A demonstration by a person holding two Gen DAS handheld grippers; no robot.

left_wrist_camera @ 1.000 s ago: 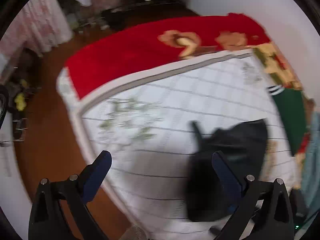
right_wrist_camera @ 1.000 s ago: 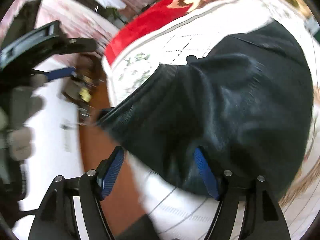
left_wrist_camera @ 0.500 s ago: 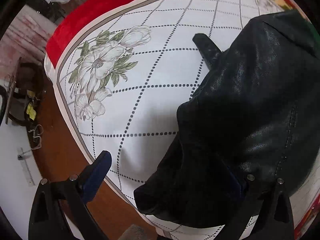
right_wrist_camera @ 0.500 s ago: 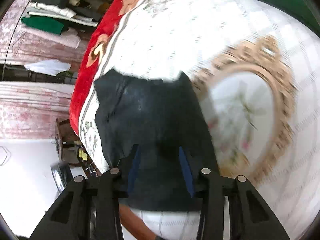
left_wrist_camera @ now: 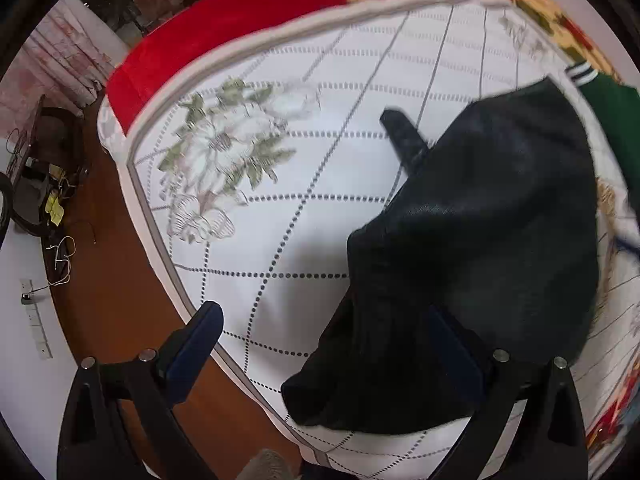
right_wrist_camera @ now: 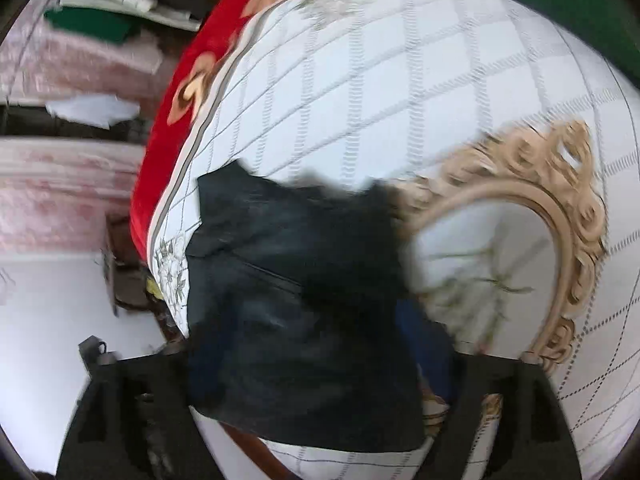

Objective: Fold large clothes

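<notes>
A black leather-look garment (left_wrist_camera: pixel 480 240) lies bunched on the white quilted bedcover (left_wrist_camera: pixel 280 240) near the bed's corner, one strap-like end sticking out toward the flower print. My left gripper (left_wrist_camera: pixel 324 344) points down over the garment's near corner and stands open; its right finger (left_wrist_camera: pixel 452 344) is over the black fabric and its left finger (left_wrist_camera: pixel 192 344) is over the bed edge. In the blurred right wrist view the garment (right_wrist_camera: pixel 296 300) fills the gap of my right gripper (right_wrist_camera: pixel 312 348), whose jaws are opening. The fabric hides its left finger, and only the blue right pad (right_wrist_camera: pixel 424 344) shows.
A red blanket (left_wrist_camera: pixel 240 20) covers the far side of the bed. A green garment (left_wrist_camera: pixel 616 120) lies at the right edge. Brown floor (left_wrist_camera: pixel 112 280) and dark furniture (left_wrist_camera: pixel 40 160) border the bed on the left. Folded clothes (right_wrist_camera: pixel 120 0) are stacked beyond the bed.
The left gripper has come down closer to the black garment and stayed open. The right gripper swung round to look along the bed; its jaws narrowed on the fabric, then widened.
</notes>
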